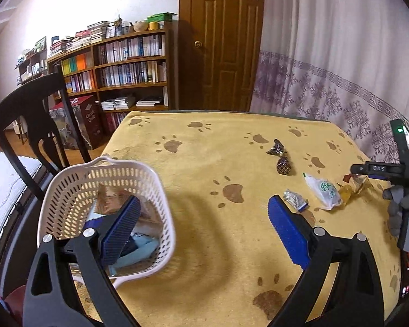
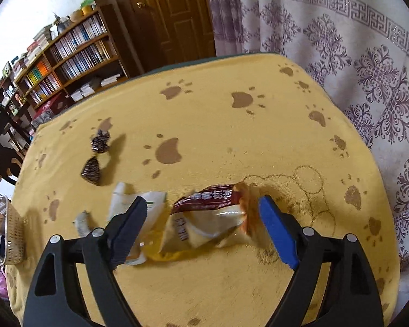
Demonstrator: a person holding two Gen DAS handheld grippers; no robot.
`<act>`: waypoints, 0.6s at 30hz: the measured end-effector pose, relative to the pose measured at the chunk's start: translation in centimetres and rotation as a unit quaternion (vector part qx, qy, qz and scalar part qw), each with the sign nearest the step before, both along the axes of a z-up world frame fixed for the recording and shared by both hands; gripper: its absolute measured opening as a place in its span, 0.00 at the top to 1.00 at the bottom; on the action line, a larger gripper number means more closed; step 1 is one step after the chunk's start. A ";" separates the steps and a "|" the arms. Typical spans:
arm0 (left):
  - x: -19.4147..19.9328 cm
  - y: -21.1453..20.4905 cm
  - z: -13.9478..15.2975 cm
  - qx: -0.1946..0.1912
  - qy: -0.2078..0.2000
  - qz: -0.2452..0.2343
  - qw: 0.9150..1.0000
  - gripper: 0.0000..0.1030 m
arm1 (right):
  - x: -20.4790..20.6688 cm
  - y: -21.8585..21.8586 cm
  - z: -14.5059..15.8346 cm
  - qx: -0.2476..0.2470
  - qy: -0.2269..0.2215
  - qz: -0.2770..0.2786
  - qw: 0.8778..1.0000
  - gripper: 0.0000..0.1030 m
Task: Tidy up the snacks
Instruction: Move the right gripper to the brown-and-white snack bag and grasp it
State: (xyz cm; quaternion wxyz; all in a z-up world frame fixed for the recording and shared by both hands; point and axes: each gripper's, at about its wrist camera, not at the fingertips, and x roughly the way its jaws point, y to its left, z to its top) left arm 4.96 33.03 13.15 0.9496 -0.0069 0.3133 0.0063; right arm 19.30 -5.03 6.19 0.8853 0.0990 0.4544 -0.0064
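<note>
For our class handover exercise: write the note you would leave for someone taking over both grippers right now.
Left gripper: open, empty, beside the white basket.
Right gripper: open, straddling the red-and-clear snack packet on the yellow cloth, not gripping it.
Done: some packets already lie in the basket.
Left: that packet, the white packet with green print, the small silver wrapper and two dark wrapped sweets, all loose on the cloth.
</note>
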 end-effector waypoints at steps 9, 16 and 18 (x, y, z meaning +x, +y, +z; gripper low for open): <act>0.8 -1.8 -0.7 0.012 0.013 -0.018 1.000 0.07 | 2.4 -0.8 -2.6 0.011 0.047 -0.001 0.999 0.18; 1.7 -3.2 -1.3 0.018 0.024 -0.031 0.999 0.07 | 2.5 -0.9 -3.5 0.013 0.050 0.012 0.999 0.24; 2.0 -3.8 -1.6 0.021 0.028 -0.036 0.999 0.07 | 2.3 -1.0 -3.3 0.013 0.046 0.015 0.999 0.26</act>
